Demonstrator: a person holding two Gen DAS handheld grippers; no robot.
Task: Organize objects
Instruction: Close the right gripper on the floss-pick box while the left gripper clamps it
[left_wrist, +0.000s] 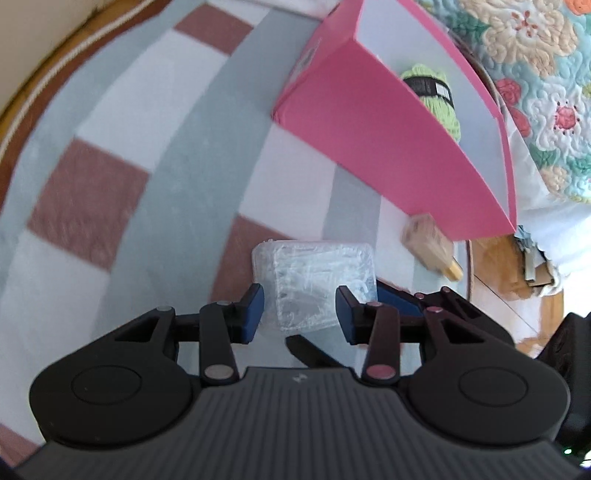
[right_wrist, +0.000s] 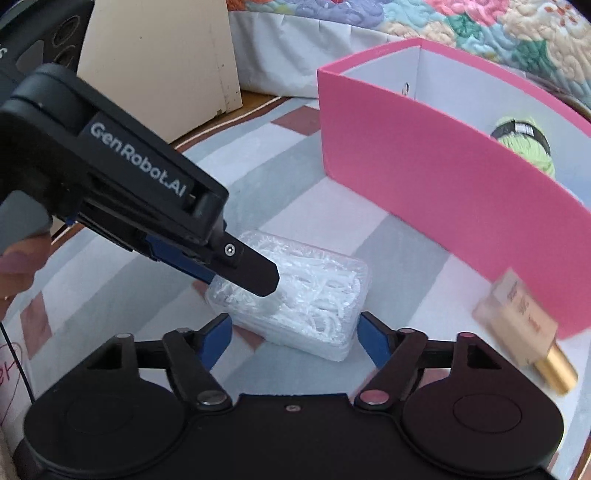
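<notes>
While L gripper (left_wrist: 300, 297) pinches clear box (left_wrist: 317, 266) on checked rug (left_wrist: 110, 122), R gripper (right_wrist: 293, 325) gapes.

both grippers (left_wrist: 299, 314) (right_wrist: 293, 338) angle downward, fingers (right_wrist: 218, 341) apart.

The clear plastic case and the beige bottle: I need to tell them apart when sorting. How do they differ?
The clear plastic case is see-through, flat and full of white pieces; the beige bottle is opaque with a gold cap. The case lies between the left gripper fingers; the bottle lies apart, right beside the pink box. Both rest on the checked rug, outside the box.
</notes>
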